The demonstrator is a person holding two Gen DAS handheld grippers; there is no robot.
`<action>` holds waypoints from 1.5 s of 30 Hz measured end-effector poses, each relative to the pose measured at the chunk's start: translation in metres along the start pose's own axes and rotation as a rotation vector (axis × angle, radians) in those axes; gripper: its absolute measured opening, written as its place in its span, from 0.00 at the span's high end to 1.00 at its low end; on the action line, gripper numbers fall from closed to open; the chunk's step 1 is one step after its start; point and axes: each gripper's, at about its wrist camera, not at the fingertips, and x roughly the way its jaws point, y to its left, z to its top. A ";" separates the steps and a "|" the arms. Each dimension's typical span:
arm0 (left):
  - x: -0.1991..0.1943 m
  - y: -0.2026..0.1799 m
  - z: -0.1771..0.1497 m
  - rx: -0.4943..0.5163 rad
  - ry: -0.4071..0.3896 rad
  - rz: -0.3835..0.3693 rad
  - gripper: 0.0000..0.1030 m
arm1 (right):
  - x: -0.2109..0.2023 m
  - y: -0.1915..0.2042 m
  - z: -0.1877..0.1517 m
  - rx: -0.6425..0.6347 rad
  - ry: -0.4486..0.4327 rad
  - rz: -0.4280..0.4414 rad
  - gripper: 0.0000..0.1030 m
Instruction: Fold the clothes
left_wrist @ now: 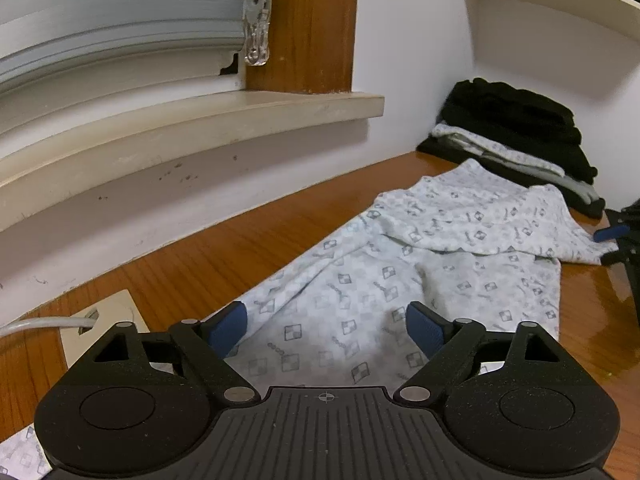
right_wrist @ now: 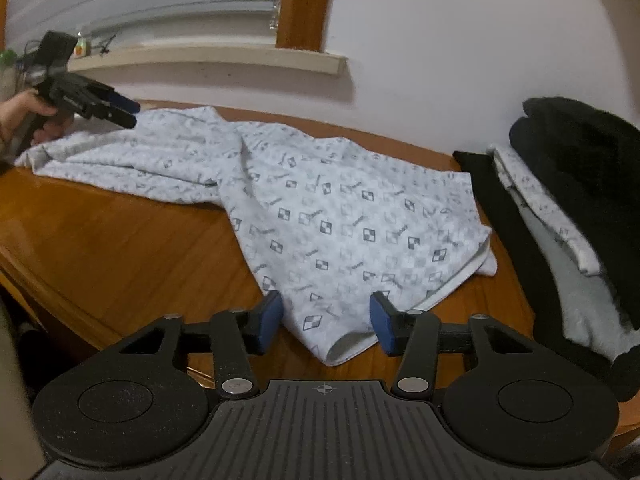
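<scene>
The patterned shirt (right_wrist: 340, 216) sprawls rumpled across the wooden table (right_wrist: 120, 248), reaching toward its far edge. It looks light and limp, so I'd pinch hems. My left claw (left_wrist: 326, 330) gapes wide; my right claw (right_wrist: 326, 320) straddles the near hem, unclenched.

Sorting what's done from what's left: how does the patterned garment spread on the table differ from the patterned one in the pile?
The spread garment lies loose and rumpled across the wooden table; the pile's patterned piece is folded flat. The spread garment has nothing on it, while the piled one sits sandwiched under black clothes. Both share the pale checker-square print.
</scene>
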 end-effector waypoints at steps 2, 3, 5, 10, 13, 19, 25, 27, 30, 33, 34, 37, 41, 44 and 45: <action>-0.002 -0.002 0.000 0.009 -0.014 0.000 0.05 | 0.000 0.001 0.000 -0.020 0.002 -0.020 0.89; -0.003 -0.002 0.000 0.010 -0.018 -0.001 0.05 | 0.001 0.005 0.001 -0.060 0.009 -0.064 0.91; -0.003 -0.001 -0.001 0.004 -0.017 -0.006 0.05 | 0.002 0.009 0.010 -0.124 0.015 -0.133 0.94; -0.002 0.002 0.000 -0.013 -0.011 -0.018 0.05 | 0.002 -0.007 0.068 -0.178 -0.054 -0.259 0.96; 0.000 0.001 -0.001 -0.010 -0.007 -0.019 0.05 | 0.015 -0.028 0.119 -0.189 -0.104 -0.316 0.96; 0.000 0.004 -0.002 -0.022 0.000 -0.033 0.05 | 0.083 -0.063 0.187 -0.174 -0.097 -0.440 0.90; -0.001 0.007 -0.003 -0.040 -0.005 -0.033 0.04 | 0.125 -0.075 0.177 -0.108 -0.063 -0.492 0.71; -0.001 0.007 -0.003 -0.041 -0.004 -0.032 0.04 | 0.121 -0.081 0.167 -0.077 -0.083 -0.528 0.64; -0.001 0.007 -0.002 -0.039 -0.001 -0.030 0.04 | 0.107 -0.096 0.150 0.013 -0.118 -0.538 0.58; -0.001 0.006 -0.002 -0.040 -0.001 -0.028 0.04 | 0.097 -0.104 0.133 0.091 -0.089 -0.467 0.58; -0.001 0.006 -0.002 -0.041 0.000 -0.028 0.04 | 0.096 -0.105 0.127 0.102 -0.074 -0.451 0.58; 0.000 0.007 -0.001 -0.047 0.005 -0.029 0.04 | 0.098 -0.107 0.107 0.156 -0.013 -0.378 0.57; 0.001 0.008 -0.001 -0.055 0.011 -0.028 0.04 | 0.106 -0.108 0.087 0.196 0.048 -0.345 0.55; 0.000 0.009 -0.001 -0.057 0.011 -0.028 0.03 | 0.105 -0.110 0.081 0.233 0.062 -0.315 0.50; 0.000 0.009 -0.001 -0.056 0.011 -0.028 0.03 | 0.104 -0.113 0.079 0.254 0.072 -0.296 0.49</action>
